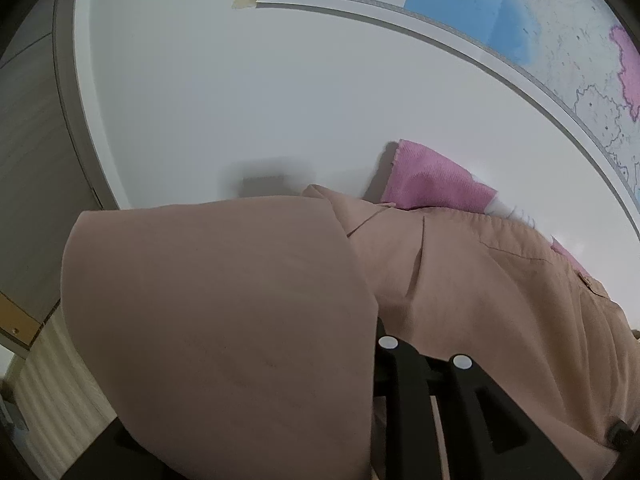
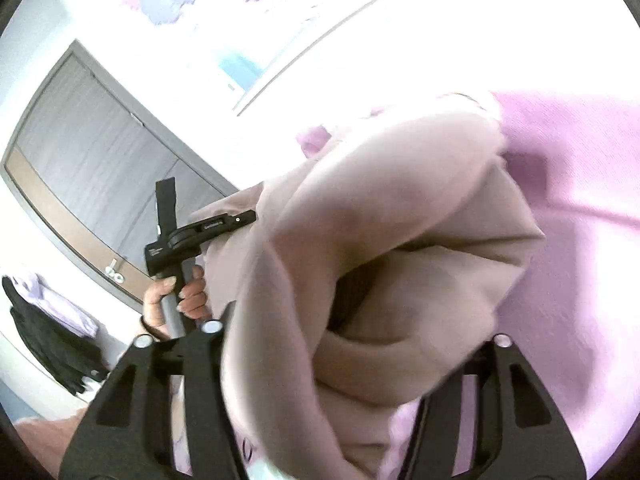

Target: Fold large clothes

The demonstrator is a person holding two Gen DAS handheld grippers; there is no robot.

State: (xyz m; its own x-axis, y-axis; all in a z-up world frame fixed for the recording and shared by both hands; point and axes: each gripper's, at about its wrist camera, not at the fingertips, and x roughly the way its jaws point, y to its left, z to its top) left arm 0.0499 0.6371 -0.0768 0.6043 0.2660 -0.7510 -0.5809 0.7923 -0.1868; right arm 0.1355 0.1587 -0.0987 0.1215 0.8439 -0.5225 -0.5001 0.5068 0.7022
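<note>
1. Left gripper (image 1: 424, 350) clamped on tan garment (image 1: 224, 300), fold draped over its fingers.
2. Right gripper (image 2: 356, 340) spread apart, garment bunched between fingers, unpinched.
3. Garment heaped against pink cloth (image 1: 432, 180), on white table (image 1: 240, 100).

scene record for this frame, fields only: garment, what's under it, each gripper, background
garment: beige garment, bulk lying flat, one part lifted over the left gripper
under it: pink cloth
left gripper: jaws close together, beige fabric draped over one finger; a pinch can't be confirmed
right gripper: jaws wide apart, a bunched fold of the garment between them, pads not pressing
hand: grips the left gripper's handle, seen in the right wrist view
background: map taped on white wall; grey door
</note>
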